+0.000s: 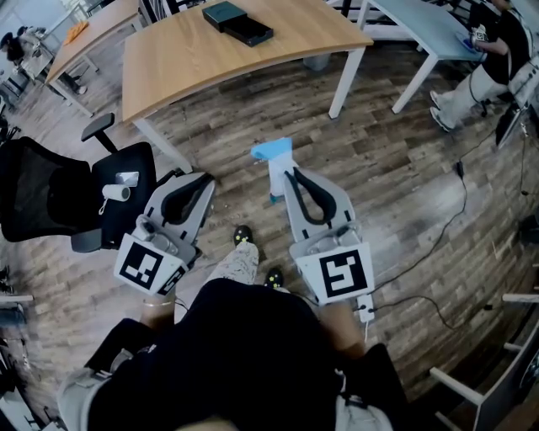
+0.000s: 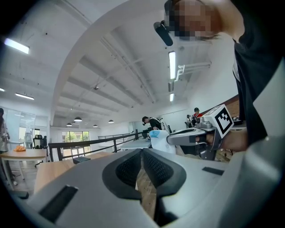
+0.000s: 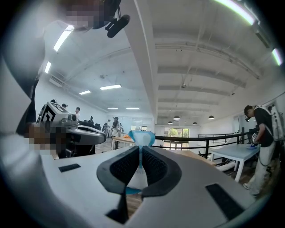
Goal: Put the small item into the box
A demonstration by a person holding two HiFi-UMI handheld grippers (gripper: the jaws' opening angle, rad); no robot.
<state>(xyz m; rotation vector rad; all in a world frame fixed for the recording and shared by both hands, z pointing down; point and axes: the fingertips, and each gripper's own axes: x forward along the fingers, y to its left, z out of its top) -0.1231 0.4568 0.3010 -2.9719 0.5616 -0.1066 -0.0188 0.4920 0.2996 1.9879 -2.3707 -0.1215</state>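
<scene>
I'm looking steeply down at the wooden floor (image 1: 404, 185), with planks running all around my feet. At 12 o'clock in the head view stands the big light-wood desk (image 1: 185, 63). A paler desk (image 1: 421, 21) cuts the corner at 1 o'clock, and a person (image 1: 484, 59) is beside it. Over at 9 o'clock there's a black office chair (image 1: 50, 198) with a white roll (image 1: 116, 193) lying on its seat.

Now my two tools. The left gripper (image 1: 202, 181) sits at 7 o'clock and the right gripper (image 1: 289, 175) at 5 o'clock. Both point toward the big desk and hang in the air over the floor, short of the desk's near edge. On the desk's far side, at 12 o'clock, lies the dark box (image 1: 237, 23), well apart from both grippers.

In the left gripper view the fingers are clenched tip to tip with nothing between them, and only floor shows through the slit lower down. In the right gripper view the fingers are grasping the small item (image 3: 141, 137), a white packet whose light-blue top pokes up past the fingertips. The head view shows that packet sticking out ahead of the right gripper, over the floor and nowhere near the box.
</scene>
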